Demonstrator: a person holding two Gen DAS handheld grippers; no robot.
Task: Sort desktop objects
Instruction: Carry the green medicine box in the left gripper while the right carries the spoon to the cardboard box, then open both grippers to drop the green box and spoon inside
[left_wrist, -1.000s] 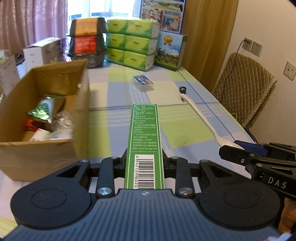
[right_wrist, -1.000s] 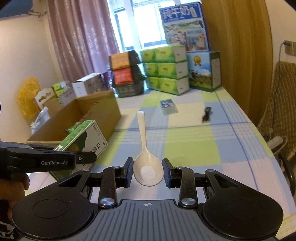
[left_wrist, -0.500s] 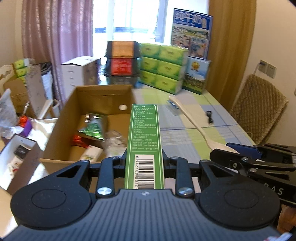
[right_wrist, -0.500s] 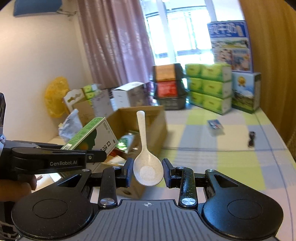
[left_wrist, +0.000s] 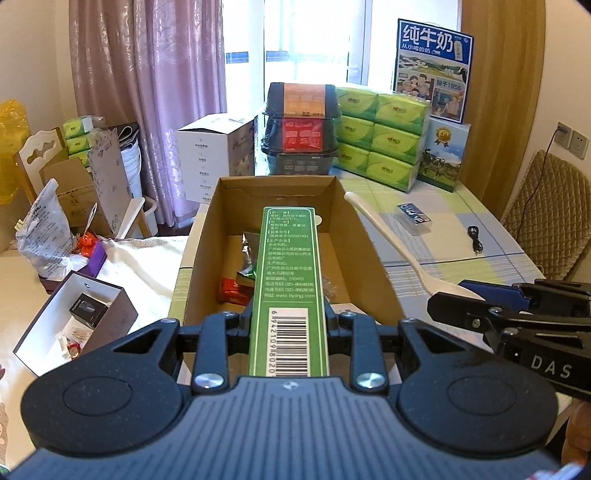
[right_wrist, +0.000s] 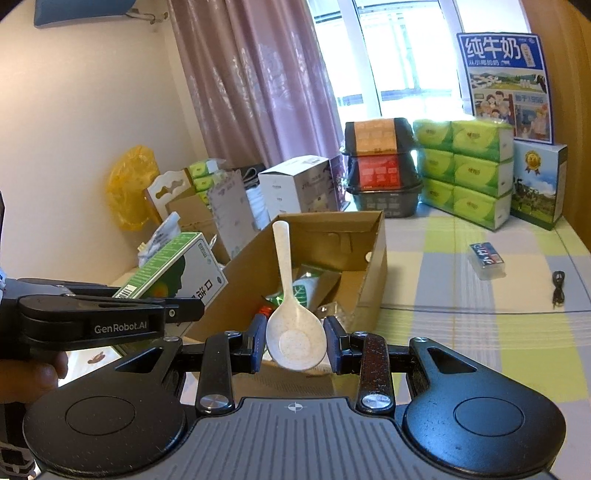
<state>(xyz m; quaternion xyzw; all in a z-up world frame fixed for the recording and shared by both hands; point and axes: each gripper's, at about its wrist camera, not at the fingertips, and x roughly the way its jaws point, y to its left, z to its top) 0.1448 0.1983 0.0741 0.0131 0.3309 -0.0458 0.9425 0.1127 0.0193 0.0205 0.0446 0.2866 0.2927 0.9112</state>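
Observation:
My left gripper (left_wrist: 289, 325) is shut on a long green medicine box (left_wrist: 288, 258) with a barcode at its near end. The medicine box points out over an open cardboard box (left_wrist: 354, 236) that holds several packets. My right gripper (right_wrist: 295, 343) is shut on the bowl of a white speckled spoon (right_wrist: 291, 328), whose handle points up and forward over the cardboard box (right_wrist: 373, 251). In the right wrist view the left gripper (right_wrist: 177, 306) and the green medicine box (right_wrist: 173, 266) are at the left. In the left wrist view the right gripper (left_wrist: 480, 314) and the spoon (left_wrist: 388, 240) are at the right.
A clear card case (right_wrist: 485, 258) and a black cable (right_wrist: 557, 284) lie on the checked tablecloth to the right. Green tissue packs (left_wrist: 380, 136) and stacked black containers (left_wrist: 301, 129) line the far edge. An open white box (left_wrist: 74, 317) sits low at the left; a padded chair (left_wrist: 546, 199) stands right.
Both grippers have swung left from over the tablecloth to the cardboard box, which now lies straight ahead. Each keeps its hold on its object.

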